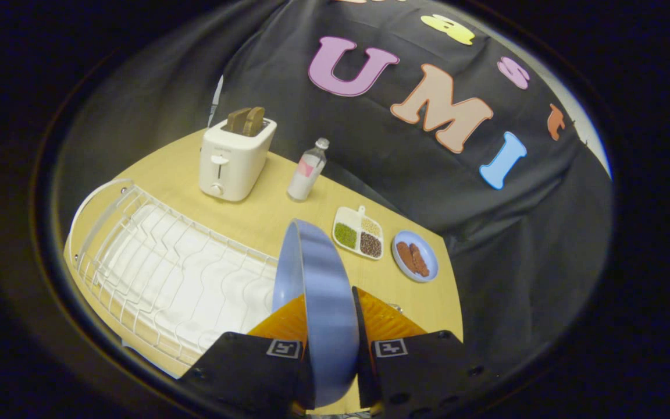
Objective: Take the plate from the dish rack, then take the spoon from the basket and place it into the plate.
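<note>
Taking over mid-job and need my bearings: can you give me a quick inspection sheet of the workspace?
Surface: light wooden table.
Job's things: blue plate held on edge between the fingers, beside the white wire dish rack; spoon and basket nothing seen.
Clutter: toaster with bread, bottle, divided tray of grains, small blue dish with brown food.
Grippers: gripper shut on blue plate.
Cables: nothing seen.
Surroundings: black cloth wall.

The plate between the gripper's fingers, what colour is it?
Light blue, seen edge-on in the gripper view: the plate is clamped by the gripper.
</note>
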Motion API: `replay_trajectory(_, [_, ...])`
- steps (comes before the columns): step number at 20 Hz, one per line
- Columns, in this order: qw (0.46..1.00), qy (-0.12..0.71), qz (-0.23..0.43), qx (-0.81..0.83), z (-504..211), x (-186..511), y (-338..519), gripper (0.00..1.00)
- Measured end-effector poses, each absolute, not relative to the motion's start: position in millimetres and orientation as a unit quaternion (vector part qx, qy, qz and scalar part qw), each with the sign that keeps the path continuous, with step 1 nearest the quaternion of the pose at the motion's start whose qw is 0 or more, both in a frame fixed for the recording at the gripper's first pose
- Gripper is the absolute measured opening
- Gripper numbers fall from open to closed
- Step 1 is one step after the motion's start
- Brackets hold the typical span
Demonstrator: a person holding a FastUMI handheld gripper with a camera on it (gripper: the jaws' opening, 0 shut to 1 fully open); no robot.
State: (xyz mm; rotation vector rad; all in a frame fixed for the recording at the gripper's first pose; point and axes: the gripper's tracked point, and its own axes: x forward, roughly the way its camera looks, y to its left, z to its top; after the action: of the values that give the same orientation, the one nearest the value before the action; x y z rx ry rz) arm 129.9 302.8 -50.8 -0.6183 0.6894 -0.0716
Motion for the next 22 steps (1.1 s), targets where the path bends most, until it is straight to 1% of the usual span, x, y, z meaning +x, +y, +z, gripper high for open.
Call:
replay_trajectory(3, [0.91, 0.294, -0.029, -0.291, -16, 133, 303, 0.32])
replay_trajectory(6, [0.922, 0.292, -0.012, -0.252, -1, 124, 290, 0.32])
replay_trajectory(10, [0.937, 0.324, 0.04, -0.123, -7, 98, 271, 0.32])
replay_trajectory(13, [0.944, 0.32, 0.074, -0.008, -9, 72, 243, 0.32])
replay_trajectory(15, [0.942, 0.318, 0.084, 0.069, -13, 52, 217, 0.32])
replay_trajectory(17, [0.942, 0.3, 0.086, 0.124, -16, 38, 188, 0.32])
replay_trajectory(19, [0.944, 0.282, 0.073, 0.156, -26, 20, 156, 0.31])
replay_trajectory(22, [0.933, 0.269, 0.065, 0.23, -49, -14, 131, 0.31])
